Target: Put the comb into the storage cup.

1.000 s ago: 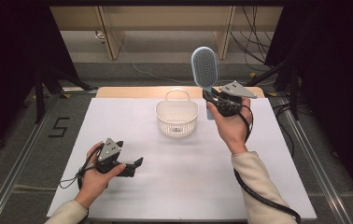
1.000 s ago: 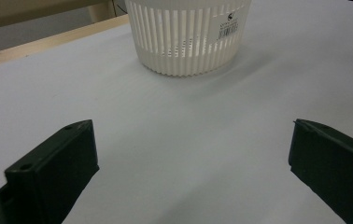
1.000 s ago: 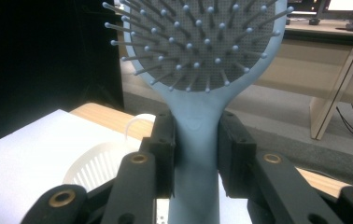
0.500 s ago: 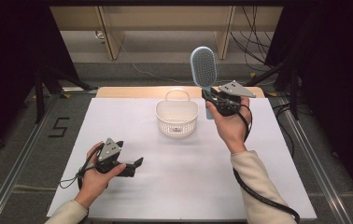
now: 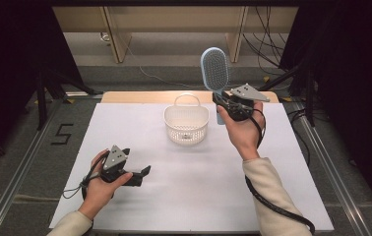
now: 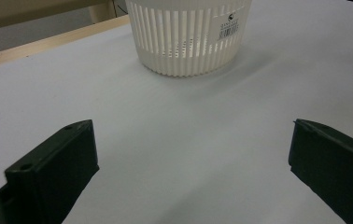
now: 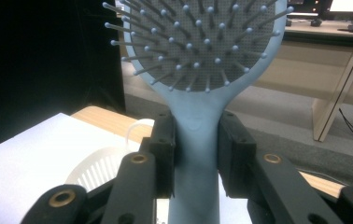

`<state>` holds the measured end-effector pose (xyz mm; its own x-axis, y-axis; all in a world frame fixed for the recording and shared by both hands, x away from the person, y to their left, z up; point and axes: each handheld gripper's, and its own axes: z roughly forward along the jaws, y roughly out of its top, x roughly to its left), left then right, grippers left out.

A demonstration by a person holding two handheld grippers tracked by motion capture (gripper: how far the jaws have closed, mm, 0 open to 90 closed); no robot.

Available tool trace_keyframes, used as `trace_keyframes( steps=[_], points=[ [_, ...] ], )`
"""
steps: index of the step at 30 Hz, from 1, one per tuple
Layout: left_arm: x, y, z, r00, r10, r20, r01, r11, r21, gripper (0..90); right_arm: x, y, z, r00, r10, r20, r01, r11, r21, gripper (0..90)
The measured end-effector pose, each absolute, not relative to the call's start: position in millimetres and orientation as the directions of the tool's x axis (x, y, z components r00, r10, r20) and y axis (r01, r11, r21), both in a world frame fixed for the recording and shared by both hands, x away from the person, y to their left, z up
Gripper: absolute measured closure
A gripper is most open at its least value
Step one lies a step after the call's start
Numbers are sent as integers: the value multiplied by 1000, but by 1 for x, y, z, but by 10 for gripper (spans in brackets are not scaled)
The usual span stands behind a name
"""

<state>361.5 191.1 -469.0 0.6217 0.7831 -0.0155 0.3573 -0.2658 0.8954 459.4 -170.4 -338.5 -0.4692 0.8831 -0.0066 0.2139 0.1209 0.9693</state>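
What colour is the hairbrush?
The hairbrush is light blue with a grey bristle pad; the right gripper view shows it best.

White basket (image 5: pixel 186 124) stood mid-table as the sole obstacle, bare white table (image 5: pixel 199 191) lay open on every side

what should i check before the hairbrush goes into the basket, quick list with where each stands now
1. Grip on the hairbrush: ok, the right gripper has both jaws clamped on the handle's neck, just under the bristle head.
2. Brush raised above the white basket: ok, the head stands upright, high over the table.
3. Brush lined up over the basket: not ok, in the high view it is off to the basket's right.
4. Basket free of contents: cannot tell, its inside is not clearly visible.
5. Left gripper out of the way: ok, open and low over the white table, well short of the basket.
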Motion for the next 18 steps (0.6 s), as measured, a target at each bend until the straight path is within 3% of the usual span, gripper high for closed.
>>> trace_keyframes(
  steps=[18],
  points=[
    [361, 191, -469, 622, 783, -14, 356, -266, 896, 7, 461, -168, -339, -471, 882, -8, 211, 122, 970, 706]
  ],
)
